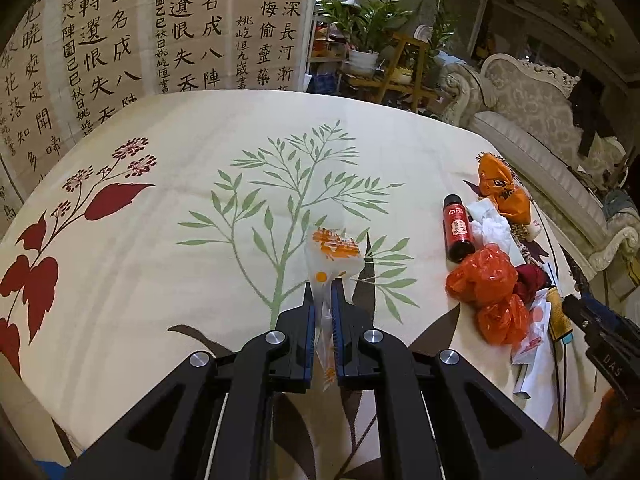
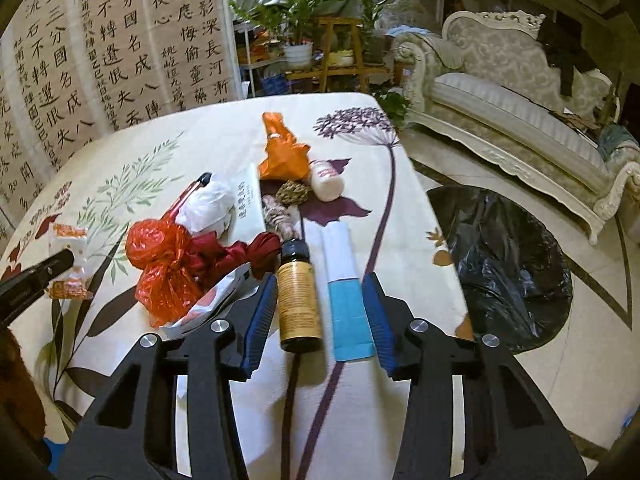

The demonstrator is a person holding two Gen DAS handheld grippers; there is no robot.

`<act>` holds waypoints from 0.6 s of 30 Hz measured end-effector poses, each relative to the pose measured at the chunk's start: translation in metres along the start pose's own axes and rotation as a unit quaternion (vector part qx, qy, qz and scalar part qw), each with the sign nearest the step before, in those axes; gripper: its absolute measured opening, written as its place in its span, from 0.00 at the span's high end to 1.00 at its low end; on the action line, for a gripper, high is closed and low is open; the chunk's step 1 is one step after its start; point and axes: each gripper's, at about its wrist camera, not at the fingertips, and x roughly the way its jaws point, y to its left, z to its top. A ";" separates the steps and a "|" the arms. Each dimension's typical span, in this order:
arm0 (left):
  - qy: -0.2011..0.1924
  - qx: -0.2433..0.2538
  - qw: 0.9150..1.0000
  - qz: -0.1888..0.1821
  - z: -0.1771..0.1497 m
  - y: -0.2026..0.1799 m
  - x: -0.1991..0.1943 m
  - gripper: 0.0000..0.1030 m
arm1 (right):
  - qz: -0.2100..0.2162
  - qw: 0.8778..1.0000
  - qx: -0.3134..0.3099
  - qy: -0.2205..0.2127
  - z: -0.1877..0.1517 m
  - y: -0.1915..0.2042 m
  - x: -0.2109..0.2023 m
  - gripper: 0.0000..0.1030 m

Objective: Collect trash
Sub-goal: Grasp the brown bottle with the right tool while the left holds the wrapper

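Note:
My left gripper (image 1: 323,284) is shut on a clear plastic wrapper with orange print (image 1: 334,252) and holds it above the table; it also shows at the left of the right wrist view (image 2: 68,260). My right gripper (image 2: 320,280) is open, its fingers either side of a small brown bottle (image 2: 298,300) and a blue and white packet (image 2: 346,296) that lie on the table. A trash pile lies beyond: red plastic bags (image 2: 164,264), white tissue (image 2: 208,204), an orange bag (image 2: 284,156), a white bottle (image 2: 326,180). A red bottle (image 1: 458,228) lies by it.
The table has a cream floral cloth (image 1: 200,168). A bin lined with a black bag (image 2: 500,264) stands on the floor to the right of the table. A sofa (image 2: 520,120) is beyond it. A calligraphy screen (image 1: 120,40) and plants (image 2: 296,20) stand behind.

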 end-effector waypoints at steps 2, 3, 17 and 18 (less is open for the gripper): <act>0.001 -0.001 1.000 -0.001 -0.001 0.001 0.000 0.92 | 0.002 1.000 -0.003 0.005 -0.001 0.002 0.003 0.65; 0.001 -0.001 1.000 -0.002 -0.001 0.002 0.000 0.92 | 0.004 1.000 -0.005 0.009 -0.002 0.003 0.005 0.67; -0.004 0.005 1.000 -0.014 -0.002 -0.007 -0.002 0.92 | 0.001 1.000 -0.011 -0.001 -0.002 0.008 0.002 0.77; -0.007 0.008 1.000 -0.018 -0.001 -0.010 -0.004 0.92 | 0.001 1.000 -0.009 -0.007 -0.001 0.006 -0.002 0.77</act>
